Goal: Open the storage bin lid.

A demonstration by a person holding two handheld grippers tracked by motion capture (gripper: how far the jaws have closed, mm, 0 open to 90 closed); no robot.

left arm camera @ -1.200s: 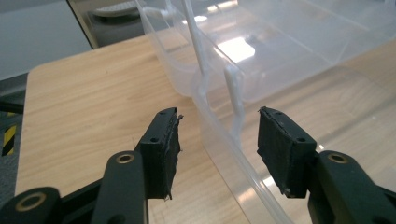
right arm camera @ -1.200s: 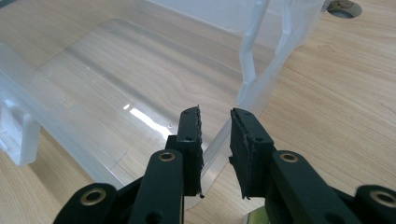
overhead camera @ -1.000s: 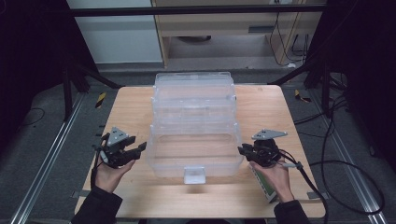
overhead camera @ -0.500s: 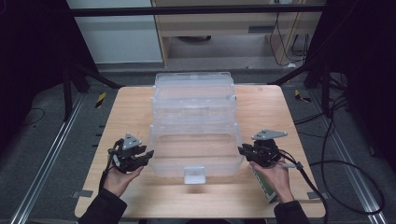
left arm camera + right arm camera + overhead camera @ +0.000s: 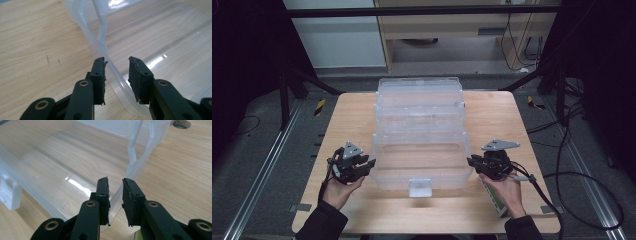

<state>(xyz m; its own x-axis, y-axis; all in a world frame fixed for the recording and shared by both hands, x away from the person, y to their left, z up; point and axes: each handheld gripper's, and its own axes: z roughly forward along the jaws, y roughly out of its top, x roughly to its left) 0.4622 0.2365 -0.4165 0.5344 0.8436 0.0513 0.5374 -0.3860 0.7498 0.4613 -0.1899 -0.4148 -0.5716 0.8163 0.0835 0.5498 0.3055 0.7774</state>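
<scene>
Pale wooden surface [image 5: 352, 120] is sitting in a dark room, with grey floor and metal rails around it and a light cabinet standing behind. A clear plastic box [image 5: 419, 130] is resting along the middle of the surface, its lid section lying towards the far side and its white latch [image 5: 419, 186] facing the person at the near edge.

The left gripper [image 5: 364, 166] is sitting at the box's near left corner, held in the person's left hand [image 5: 339, 189]. In the left gripper view the jaws have just been closing and are standing at a narrow gap, with the box's clear left rim [image 5: 113, 71] running up between them; the pads are not pressing on it, and a little space is showing on each side.

The right gripper [image 5: 473, 162] is waiting at the box's near right corner in the right hand [image 5: 507, 190]. In the right gripper view its jaws are also standing narrowly apart, straddling the right rim [image 5: 117, 195] without gripping it. A small green and white object [image 5: 493, 196] is lying on the surface under the right hand.
</scene>
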